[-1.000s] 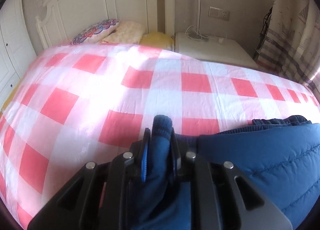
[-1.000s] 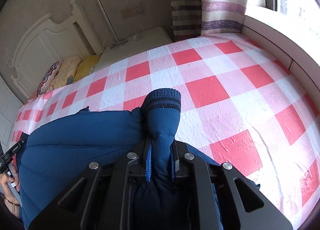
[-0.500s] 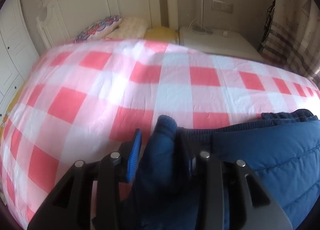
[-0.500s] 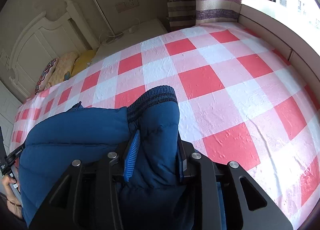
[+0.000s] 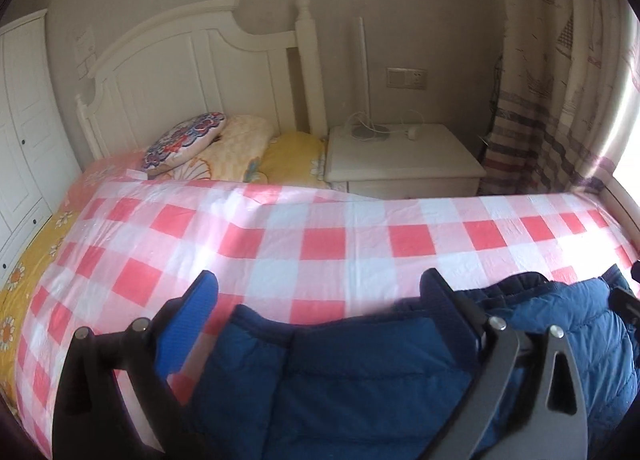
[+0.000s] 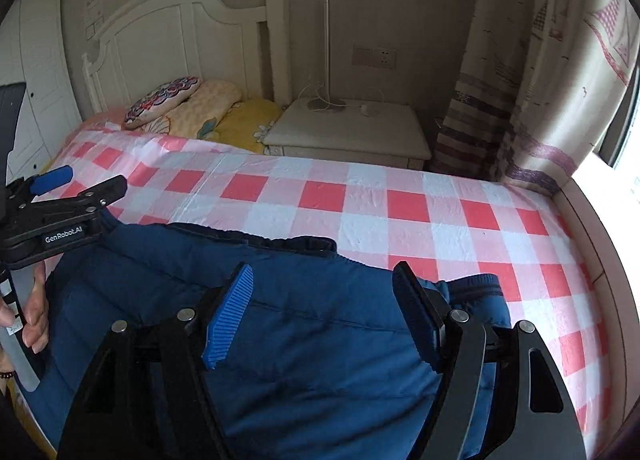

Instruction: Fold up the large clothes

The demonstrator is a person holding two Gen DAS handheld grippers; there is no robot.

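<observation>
A large blue puffer jacket (image 6: 320,340) lies on the red-and-white checked bed cover (image 6: 360,196), near the front edge. It also shows in the left wrist view (image 5: 360,380). My left gripper (image 5: 320,292) is open and empty, jaws wide apart above the jacket's left part. My right gripper (image 6: 324,288) is open and empty above the jacket's middle. A ribbed cuff (image 6: 476,286) lies at the jacket's right side. The left gripper also shows in the right wrist view (image 6: 76,188), held by a hand at the jacket's left end.
A white headboard (image 5: 192,60) and pillows (image 5: 188,140) stand at the far left. A white nightstand (image 5: 400,160) with a lamp sits behind the bed. Curtains (image 5: 560,100) and a window ledge are on the right. White cabinet doors (image 5: 20,140) are at the left.
Both grippers have opened and let go of the jacket sleeves they held. Both have pulled back and up, and the jacket now lies flat on the bed.
</observation>
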